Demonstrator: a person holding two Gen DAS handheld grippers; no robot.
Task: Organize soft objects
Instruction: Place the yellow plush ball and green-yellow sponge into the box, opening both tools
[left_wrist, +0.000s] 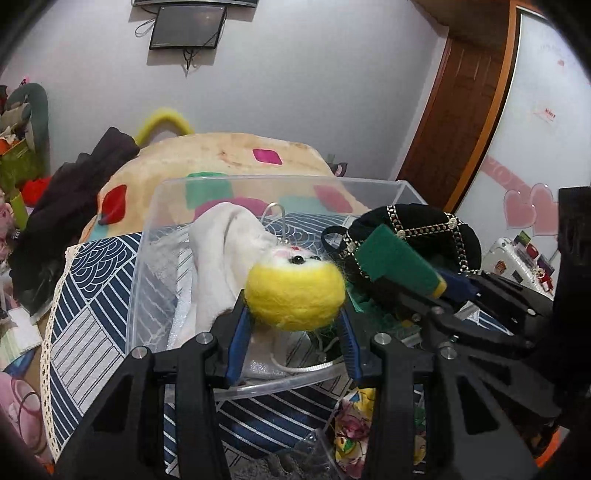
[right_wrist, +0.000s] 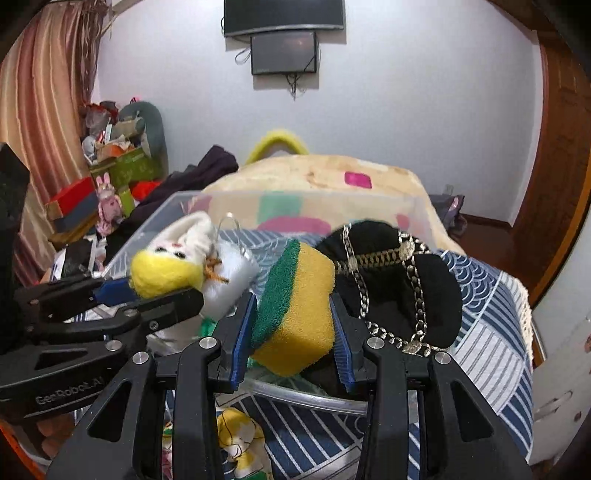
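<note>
Risk on the left: felt doll (left_wrist: 295, 291) pinched only at its round yellow end by the left tongs (left_wrist: 295, 325), blue pads closed against both sides; a slip likely if squeezed off-centre, since the ball is fuzzy and springy. Hanging over the near rim of the clear bin (left_wrist: 147, 266), so a drop could land outside, on the patterned bedspread (left_wrist: 81, 317). White body and small wire hook trailing behind, apt to snag on the bin wall. Yellow base, white face, black bead eyes, red mark.

Risk on the right: sponge (right_wrist: 295, 306) clamped tilted between the right tongs (right_wrist: 291, 325), closed on it, soft foam likely to squirm free. Yellow block, green scrub layer. Pressed close to the black cap (right_wrist: 399, 288) with gold chain trim in the bin; chain could catch.
</note>
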